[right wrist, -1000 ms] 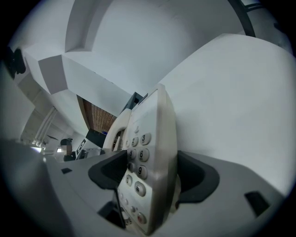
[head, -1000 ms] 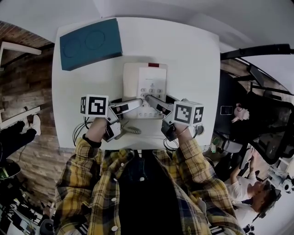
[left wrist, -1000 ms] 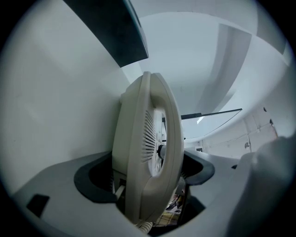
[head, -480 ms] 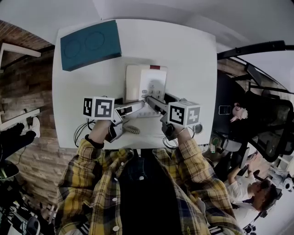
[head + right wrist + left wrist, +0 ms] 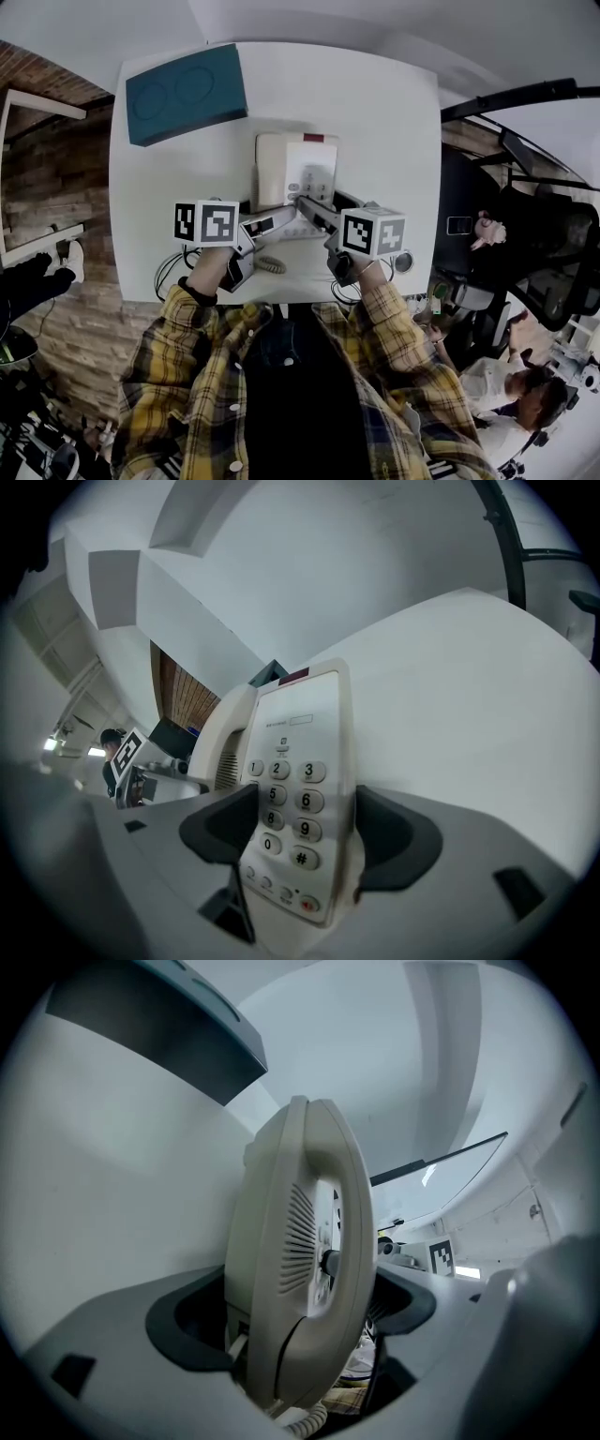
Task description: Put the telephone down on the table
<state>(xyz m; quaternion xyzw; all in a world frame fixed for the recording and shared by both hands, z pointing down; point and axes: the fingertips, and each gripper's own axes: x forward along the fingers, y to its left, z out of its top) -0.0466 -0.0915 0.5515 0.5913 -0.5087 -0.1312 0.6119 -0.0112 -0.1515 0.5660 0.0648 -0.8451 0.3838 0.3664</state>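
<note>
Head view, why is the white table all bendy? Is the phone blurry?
Head view: the wide lens bows the white rectangular table. Left gripper view: the cream plastic telephone looks soft because it is very close. Right gripper view: its keypad digits read clearly.

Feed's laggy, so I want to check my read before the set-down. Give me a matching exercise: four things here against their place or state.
Things:
1. left gripper
2. right gripper
3. teal box
4. coiled cord

Places or states:
A. at the far left corner of the table
B. shut on the keypad side of the telephone
C. by the table's near edge
D. shut on the telephone's handset side

Pairs: 1-D, 2-B, 3-A, 4-C
</note>
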